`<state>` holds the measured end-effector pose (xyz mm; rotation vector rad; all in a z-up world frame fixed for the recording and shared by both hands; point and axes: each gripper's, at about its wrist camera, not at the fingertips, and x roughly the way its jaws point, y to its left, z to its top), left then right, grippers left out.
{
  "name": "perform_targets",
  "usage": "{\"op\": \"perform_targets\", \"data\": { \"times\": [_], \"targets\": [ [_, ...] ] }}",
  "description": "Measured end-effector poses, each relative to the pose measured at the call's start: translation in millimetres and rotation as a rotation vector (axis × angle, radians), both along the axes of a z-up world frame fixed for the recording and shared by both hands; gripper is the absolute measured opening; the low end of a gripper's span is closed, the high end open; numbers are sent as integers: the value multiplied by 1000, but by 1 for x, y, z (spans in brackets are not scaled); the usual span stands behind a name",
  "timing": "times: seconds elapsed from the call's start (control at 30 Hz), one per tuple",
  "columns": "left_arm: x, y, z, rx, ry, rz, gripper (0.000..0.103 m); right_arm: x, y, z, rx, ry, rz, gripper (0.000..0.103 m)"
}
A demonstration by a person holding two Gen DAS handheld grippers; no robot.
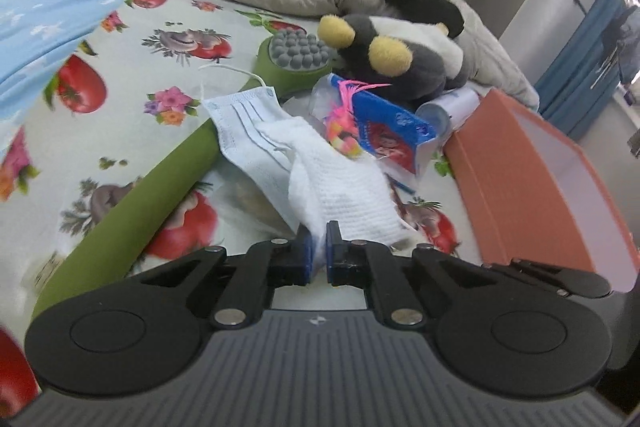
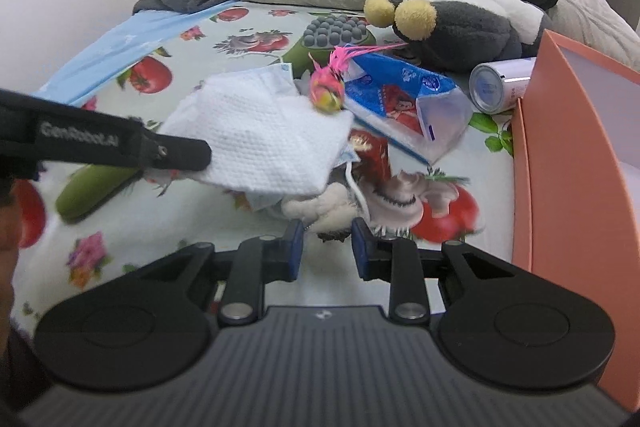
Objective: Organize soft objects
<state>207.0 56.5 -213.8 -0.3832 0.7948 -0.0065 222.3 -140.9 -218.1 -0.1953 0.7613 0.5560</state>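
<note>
My left gripper (image 1: pixel 320 249) is shut on the near corner of a white waffle-textured cloth (image 1: pixel 340 187), which lies over a pale blue face mask (image 1: pixel 240 119). In the right wrist view the same gripper (image 2: pixel 198 157) comes in from the left, holding the cloth (image 2: pixel 260 143) slightly raised. My right gripper (image 2: pixel 328 247) is shut on the near end of a small cream and brown fluffy toy (image 2: pixel 320 213) on the bedsheet. A grey and white plush (image 2: pixel 468 27) with yellow ears lies farther back. A pink tasselled toy (image 2: pixel 328 91) sits beside the cloth.
An orange box (image 1: pixel 520 179) stands open at the right, also seen as the orange box (image 2: pixel 560 155). A green long-handled massager (image 1: pixel 160 179), a blue tissue pack (image 2: pixel 400 99) and a lying can (image 2: pixel 496 87) sit on the flowered bedsheet (image 1: pixel 140 67). Blankets and black clothing are piled behind.
</note>
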Motion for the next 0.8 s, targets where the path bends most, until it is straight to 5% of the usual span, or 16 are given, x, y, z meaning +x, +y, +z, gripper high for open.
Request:
{"op": "perform_targets", "data": {
  "times": [0.3,0.7,0.77,0.8],
  "targets": [
    [-69,-5,19,-41,-9,55,8,-49,-14,0,0,45,0,30],
    [-144,1,0,-70,101,100,10,-81,-39,-7,-9,130,-40,33],
    [-148,5,-5,-74,132,112,23,-79,-39,-11,-14,163,-38,35],
    [-148,7,-7,-73,143,121,43,-78,-39,-12,-21,166,-36,41]
  ]
}}
